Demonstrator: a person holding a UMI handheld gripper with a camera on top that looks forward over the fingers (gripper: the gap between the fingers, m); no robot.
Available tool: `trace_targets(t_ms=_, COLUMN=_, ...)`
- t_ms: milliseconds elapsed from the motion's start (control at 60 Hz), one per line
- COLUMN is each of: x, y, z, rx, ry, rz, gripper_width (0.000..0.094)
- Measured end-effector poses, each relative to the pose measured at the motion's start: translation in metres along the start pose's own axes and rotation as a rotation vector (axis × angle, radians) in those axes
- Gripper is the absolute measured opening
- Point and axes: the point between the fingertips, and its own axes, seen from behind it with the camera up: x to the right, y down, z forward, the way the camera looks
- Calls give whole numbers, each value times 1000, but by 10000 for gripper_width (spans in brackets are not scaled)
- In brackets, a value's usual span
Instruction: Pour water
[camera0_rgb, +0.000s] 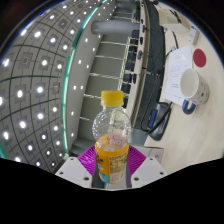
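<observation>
A clear plastic bottle (112, 138) with a yellow cap and a yellow label stands upright between my fingers, lifted high with the room tilted behind it. My gripper (112, 160) is shut on the bottle, with both purple pads (88, 156) pressing its labelled lower body. A white mug with a blue inside (192, 92) sits on a table beyond and to the right of the bottle.
The white table (178, 120) to the right holds a sheet of paper (182, 66) and a dark object (158, 118) near the mug. A ceiling with rows of small lights (45, 75) fills the left side.
</observation>
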Motion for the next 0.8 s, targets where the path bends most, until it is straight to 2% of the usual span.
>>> trace_targets(t_ms=183, x=39, y=-69, z=35, rx=82, ry=-66, rz=415, gripper_width=386)
trace_targets(t_ms=417, x=97, y=-112, z=48, rx=151, ry=-123, rz=811, gripper_width=385)
trace_targets(t_ms=433, x=91, y=-112, z=27, rx=145, ry=-126, rz=827, gripper_width=385)
trace_targets(t_ms=450, x=97, y=-117, z=49, rx=146, ry=-118, rz=825, gripper_width=386)
trace_targets(t_ms=600, x=98, y=-109, z=38, rx=115, ry=-72, rz=787, gripper_width=385)
trace_targets(t_ms=617, x=95, y=-101, z=16, rx=104, ry=-74, rz=782, gripper_width=385)
trace_targets(t_ms=650, x=100, y=-104, z=50, rx=90, ry=-53, rz=734, gripper_width=388)
trace_targets(t_ms=717, x=93, y=-100, z=53, rx=52, ry=-8, rz=595, gripper_width=387)
trace_targets(t_ms=733, x=84, y=-99, z=26, rx=39, ry=4, rz=556, gripper_width=388)
trace_targets(t_ms=800, x=87, y=-96, z=46, rx=9, ry=52, rz=342, gripper_width=388)
